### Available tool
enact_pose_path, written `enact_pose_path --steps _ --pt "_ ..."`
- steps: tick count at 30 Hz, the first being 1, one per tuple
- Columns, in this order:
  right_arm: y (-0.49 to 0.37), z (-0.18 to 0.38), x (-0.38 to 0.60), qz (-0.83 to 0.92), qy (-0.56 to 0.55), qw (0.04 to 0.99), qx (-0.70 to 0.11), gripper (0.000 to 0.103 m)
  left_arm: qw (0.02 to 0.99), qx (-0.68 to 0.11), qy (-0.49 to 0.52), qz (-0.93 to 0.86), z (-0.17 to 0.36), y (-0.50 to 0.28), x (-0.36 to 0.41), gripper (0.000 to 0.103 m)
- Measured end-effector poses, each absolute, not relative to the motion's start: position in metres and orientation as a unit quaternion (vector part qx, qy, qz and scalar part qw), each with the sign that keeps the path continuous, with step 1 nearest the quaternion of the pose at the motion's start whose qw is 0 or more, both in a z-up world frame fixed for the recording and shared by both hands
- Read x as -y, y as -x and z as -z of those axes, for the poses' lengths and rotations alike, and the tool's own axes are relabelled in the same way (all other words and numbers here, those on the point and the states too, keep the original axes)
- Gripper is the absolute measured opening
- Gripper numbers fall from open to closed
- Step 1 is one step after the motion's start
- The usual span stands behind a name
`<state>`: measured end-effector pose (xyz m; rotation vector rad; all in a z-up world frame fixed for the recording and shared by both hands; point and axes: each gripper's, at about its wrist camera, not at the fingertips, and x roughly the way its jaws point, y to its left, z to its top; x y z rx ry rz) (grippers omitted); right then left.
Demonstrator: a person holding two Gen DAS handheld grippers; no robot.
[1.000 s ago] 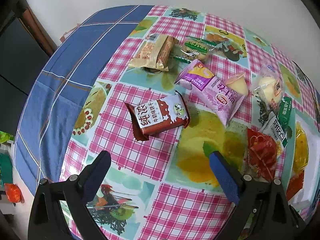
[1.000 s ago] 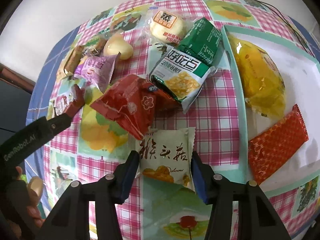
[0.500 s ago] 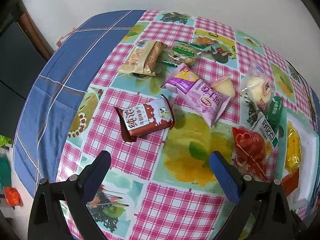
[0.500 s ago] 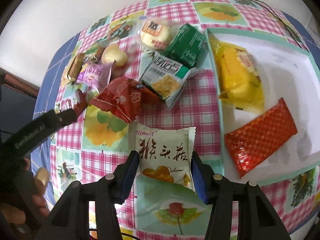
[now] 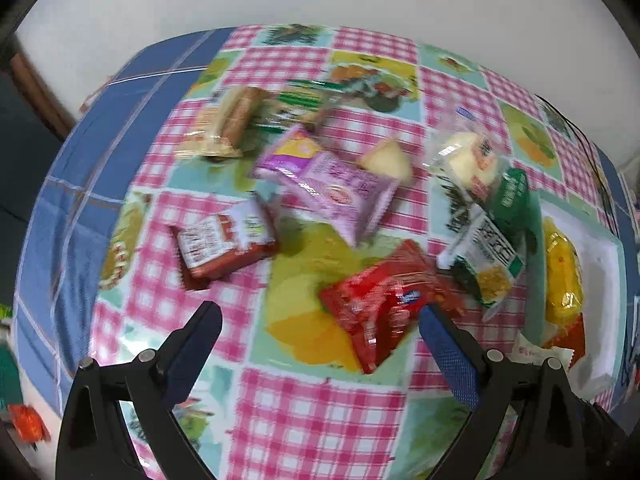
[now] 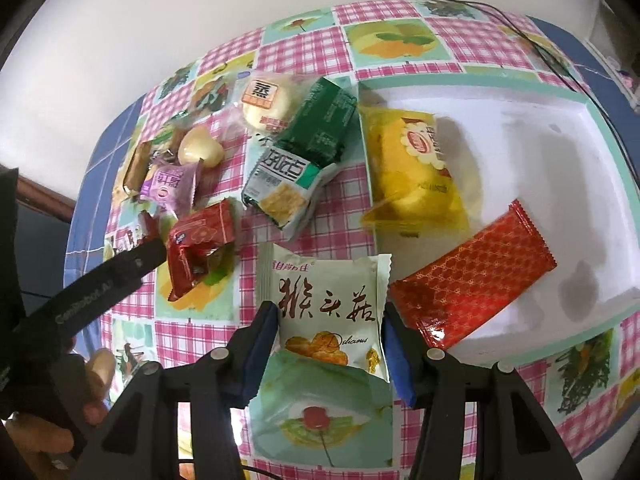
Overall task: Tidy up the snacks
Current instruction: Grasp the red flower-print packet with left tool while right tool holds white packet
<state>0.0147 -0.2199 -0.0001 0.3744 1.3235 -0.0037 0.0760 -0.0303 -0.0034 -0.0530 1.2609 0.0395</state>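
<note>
Above the checked tablecloth (image 6: 332, 20), beside the white tray (image 6: 520, 128): right gripper (image 6: 330, 320) pinching a pale green snack packet (image 6: 328, 300); left gripper (image 5: 320, 320) spread, empty. Risk: slippery wrapper sliding out, landing short of tray.

Bright, even light; left view motion-blurred, right view sharp, both fisheye-curved with dark corners.

The pale green matt-looking film snack packet (image 6: 328, 308) contrasts with the glossy, crinkled red foil packet (image 6: 472, 284). The clear yellow plastic cake wrapper (image 6: 416, 176) shines inside the smooth, matt white tray (image 6: 560, 152). The checked pink oilcloth surface (image 6: 336, 236) looks slick.
</note>
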Motion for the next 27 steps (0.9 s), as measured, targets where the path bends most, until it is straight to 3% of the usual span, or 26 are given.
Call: enact_pose_path --steps 10,12,14,17,27 --pt "-0.015 0.0 0.22 0.002 -0.18 0.771 -0.61 0.055 0.81 -0.584 -0.054 0.016 0.026 -0.085 0.069 0.095" --pt "-0.015 0.0 0.221 0.002 -0.182 0.771 -0.61 0.055 0.81 -0.583 -0.064 0.018 0.029 -0.087 0.071 0.087" --pt "-0.016 0.001 0.222 0.003 -0.185 0.77 -0.61 0.055 0.806 -0.588 -0.065 0.021 0.033 -0.087 0.072 0.069" --pt "-0.016 0.0 0.223 0.003 -0.187 0.77 -0.61 0.055 0.803 -0.593 -0.059 0.022 0.034 -0.087 0.07 0.053" --pt "-0.014 -0.006 0.227 -0.001 -0.199 0.774 -0.601 0.055 0.807 -0.59 -0.014 0.019 0.015 -0.086 0.057 0.052"
